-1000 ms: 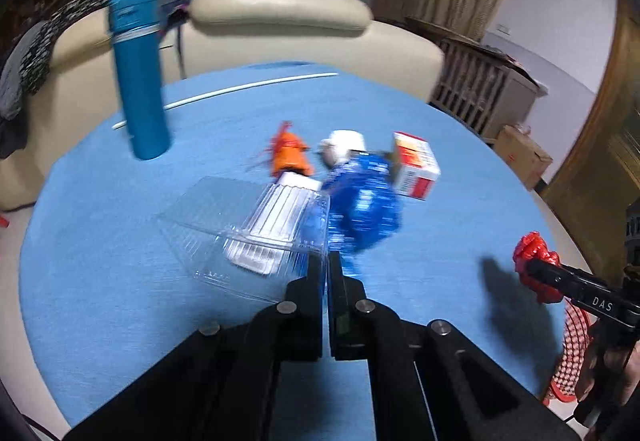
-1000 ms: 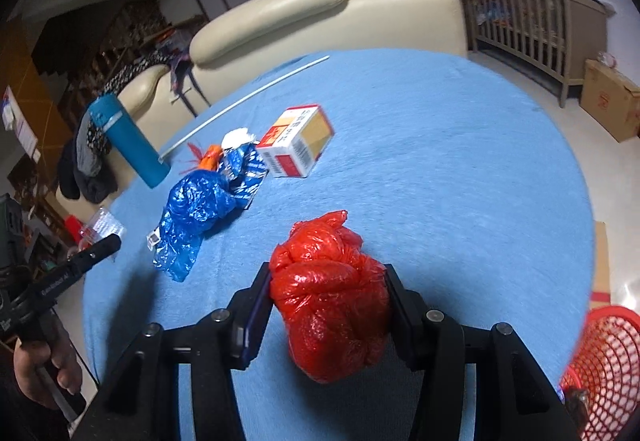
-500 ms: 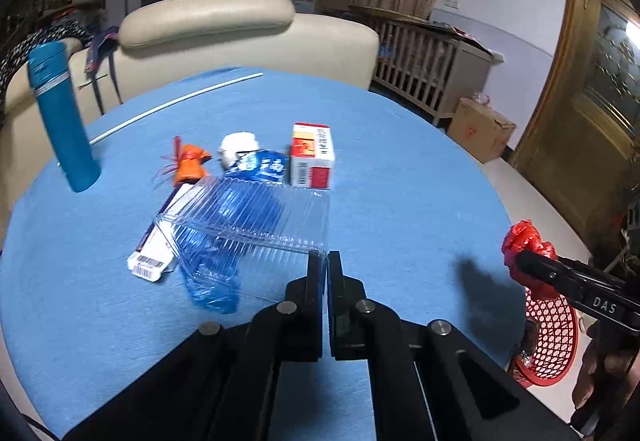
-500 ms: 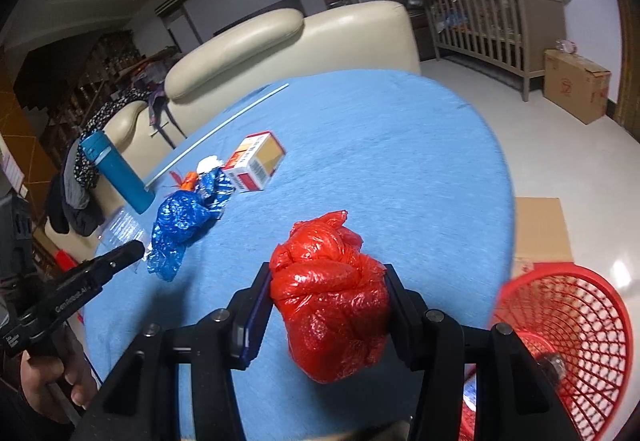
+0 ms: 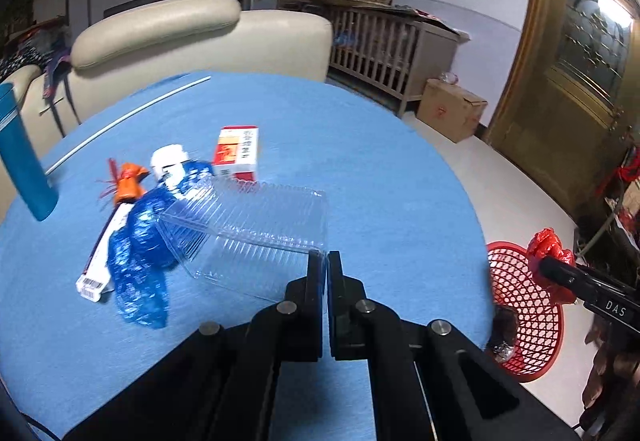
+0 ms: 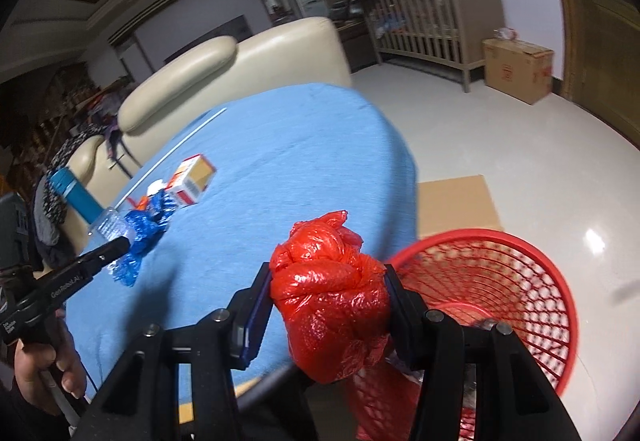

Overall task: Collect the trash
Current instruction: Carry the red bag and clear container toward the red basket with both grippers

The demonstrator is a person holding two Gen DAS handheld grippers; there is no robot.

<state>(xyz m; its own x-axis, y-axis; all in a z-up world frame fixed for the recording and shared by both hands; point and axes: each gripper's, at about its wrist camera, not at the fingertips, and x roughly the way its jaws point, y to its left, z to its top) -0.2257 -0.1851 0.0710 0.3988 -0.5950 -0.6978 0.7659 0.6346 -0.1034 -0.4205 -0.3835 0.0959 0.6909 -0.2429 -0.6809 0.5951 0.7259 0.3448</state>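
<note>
My left gripper (image 5: 325,261) is shut on the near edge of a clear plastic clamshell box (image 5: 256,229), which hangs above the blue round table (image 5: 360,169). My right gripper (image 6: 328,289) is shut on a crumpled red plastic bag (image 6: 328,293), held past the table's edge next to the red mesh basket (image 6: 500,281). In the left wrist view the red bag (image 5: 550,249) and the basket (image 5: 524,301) show at the right. On the table lie a blue plastic bag (image 5: 140,253), a red-and-white carton (image 5: 236,151), an orange wrapper (image 5: 128,183) and a white crumpled piece (image 5: 168,157).
A teal bottle (image 5: 24,169) stands at the table's left edge. A thin white rod (image 5: 128,117) lies toward the back. A cream sofa (image 5: 192,37) stands behind the table; a wooden crib (image 6: 432,21) and a cardboard box (image 6: 516,69) are on the floor beyond.
Both grippers have swung to the right with their loads. The clamshell box has left the pile and moved right. The red bag has passed from over the table to beside the red basket.
</note>
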